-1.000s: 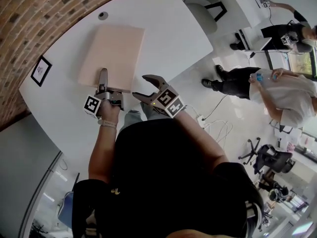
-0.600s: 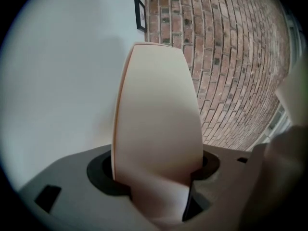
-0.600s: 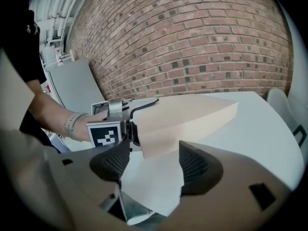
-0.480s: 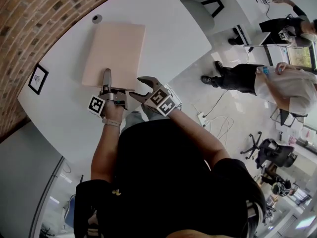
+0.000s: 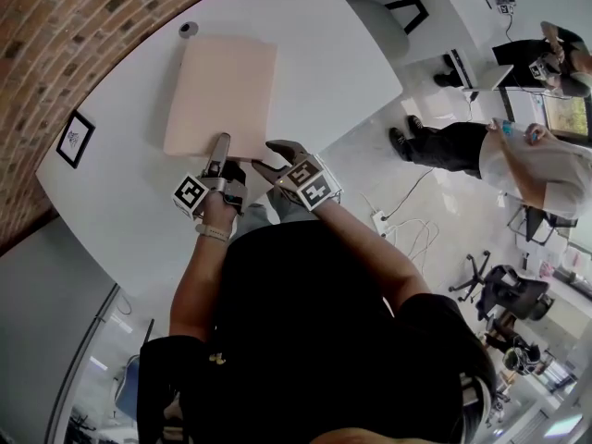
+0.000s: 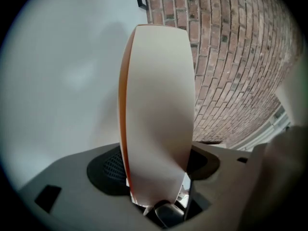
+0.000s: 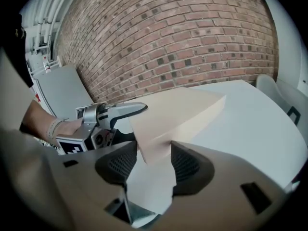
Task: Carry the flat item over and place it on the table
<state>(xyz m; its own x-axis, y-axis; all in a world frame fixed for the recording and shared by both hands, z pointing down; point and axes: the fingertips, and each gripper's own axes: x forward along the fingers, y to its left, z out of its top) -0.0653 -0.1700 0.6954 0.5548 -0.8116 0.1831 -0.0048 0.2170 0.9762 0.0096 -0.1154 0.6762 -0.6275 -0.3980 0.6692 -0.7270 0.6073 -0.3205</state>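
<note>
The right gripper (image 5: 263, 155) has swung in to the beige board's (image 5: 222, 91) near right corner, and its jaws are closing with that corner between them, not yet visibly pressing. The left gripper (image 5: 219, 148) pinches the same near short edge. The board lies flat on the white table (image 5: 111, 165), its long axis running away from both grippers toward the brick wall (image 5: 46, 44), while other people work at desks on the right.
</note>
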